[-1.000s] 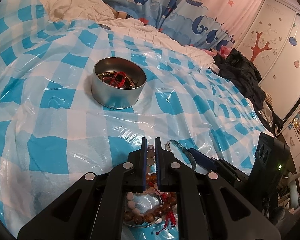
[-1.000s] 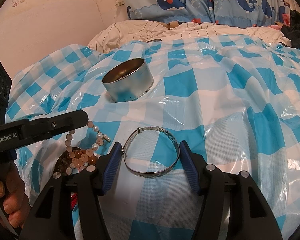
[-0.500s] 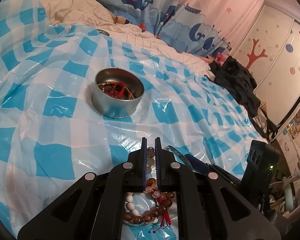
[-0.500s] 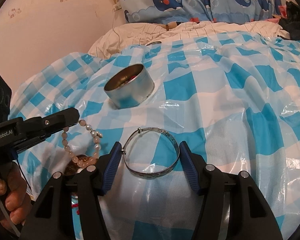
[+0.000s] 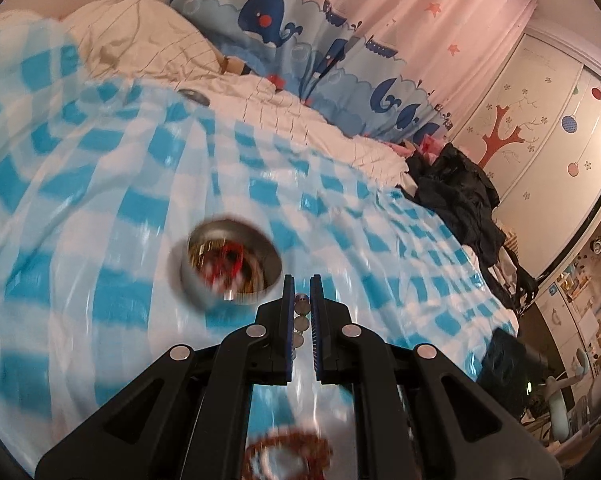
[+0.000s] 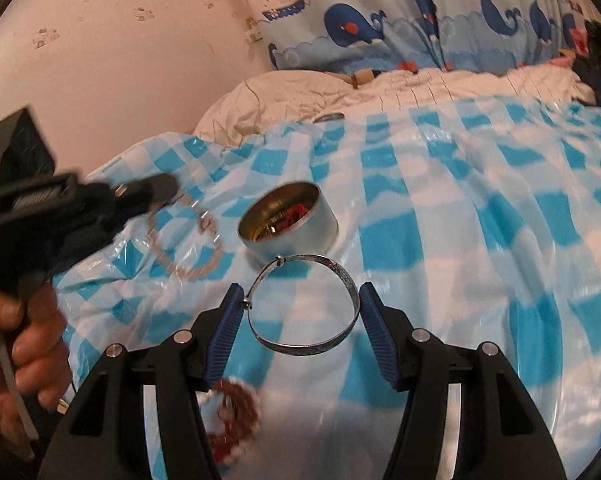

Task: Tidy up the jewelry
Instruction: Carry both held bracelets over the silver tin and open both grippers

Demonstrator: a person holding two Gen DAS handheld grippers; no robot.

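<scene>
The left gripper has its two blue pads pinched tight on a pale bead bracelet, a few beads showing in the narrow slit between them, and from the other side you can see the rest of the strand dangling in a loop under its tip, clear of the cloth. The right gripper has its fingers spread wide with a silver bangle spanning the gap, each pad pressed against one side of the ring, and the bangle looks lifted off the bed rather than lying on it. Just ahead of both sits the round metal tin, already holding a tangle of red cord and gold-coloured pieces, resting on the blue-and-white checked plastic sheet. A brown bead bracelet is on the sheet close under the tools, blurred. To my eye both pieces are on their way to the tin; the beads look nearer. What's needed next is to bring the hanging loop right over the opening before letting go, since a swinging strand could drape over the rim.
</scene>
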